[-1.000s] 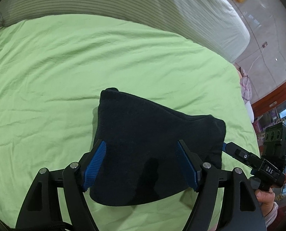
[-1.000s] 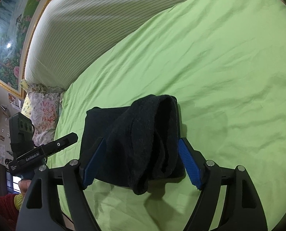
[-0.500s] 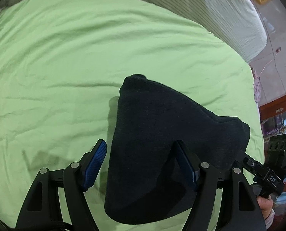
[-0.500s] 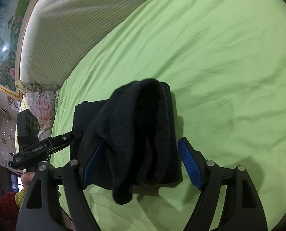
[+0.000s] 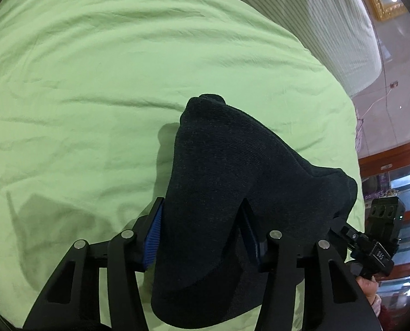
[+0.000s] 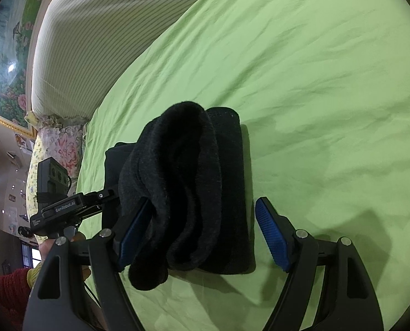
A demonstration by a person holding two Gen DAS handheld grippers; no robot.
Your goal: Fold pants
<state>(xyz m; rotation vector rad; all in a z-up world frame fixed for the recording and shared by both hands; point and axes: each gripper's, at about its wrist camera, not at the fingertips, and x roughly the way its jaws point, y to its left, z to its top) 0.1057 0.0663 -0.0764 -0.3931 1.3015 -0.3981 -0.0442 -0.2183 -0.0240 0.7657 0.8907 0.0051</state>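
The dark navy pants (image 5: pixel 232 193) lie folded into a thick bundle on the green bedsheet (image 5: pixel 94 82). My left gripper (image 5: pixel 202 237) is shut on the bundle's near edge, its blue pads pressed against the cloth on both sides. In the right wrist view the pants (image 6: pixel 188 182) show as stacked rolled layers. My right gripper (image 6: pixel 202 231) is open around the bundle's end; the left pad touches the cloth and the right pad stands apart from it. The left gripper also shows in the right wrist view (image 6: pixel 67 204).
A striped white-green headboard cushion (image 6: pixel 94 27) borders the bed at the back. A floral pillow (image 6: pixel 56 149) lies at the bed's corner. Wooden cabinets and glass (image 5: pixel 398 171) stand beyond the bed's right edge.
My left gripper has closed on the bundle and moved in closer. The pants' near edge has lifted and bunched. My right gripper has stayed open beside the bundle.
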